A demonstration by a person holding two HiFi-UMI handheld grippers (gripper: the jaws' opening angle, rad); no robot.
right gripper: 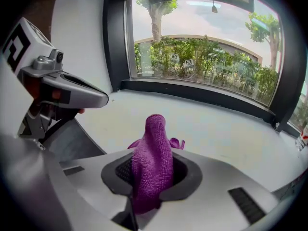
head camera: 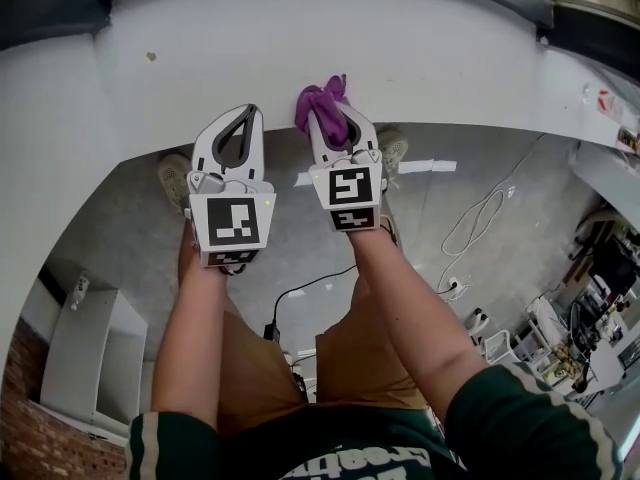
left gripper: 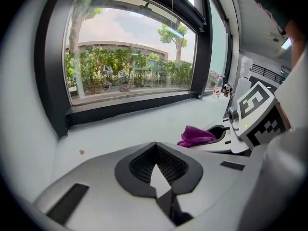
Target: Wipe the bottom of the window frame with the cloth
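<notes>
A purple cloth (head camera: 322, 100) bunches up between the jaws of my right gripper (head camera: 331, 110), which is shut on it just above the front of the white sill (head camera: 430, 58). In the right gripper view the cloth (right gripper: 151, 160) stands up from the right gripper (right gripper: 152, 153), well short of the dark bottom rail of the window frame (right gripper: 202, 94). My left gripper (head camera: 250, 113) hovers beside it to the left, shut and empty. From the left gripper view, the left gripper (left gripper: 155, 147) has its tips together; the cloth (left gripper: 195, 136) and frame rail (left gripper: 130, 107) show beyond.
A small brown speck (head camera: 151, 56) lies on the sill at the left. Bottles (left gripper: 219, 86) stand at the sill's far right end. Below, on the floor, there are cables (head camera: 480, 218) and a white cabinet (head camera: 90, 358).
</notes>
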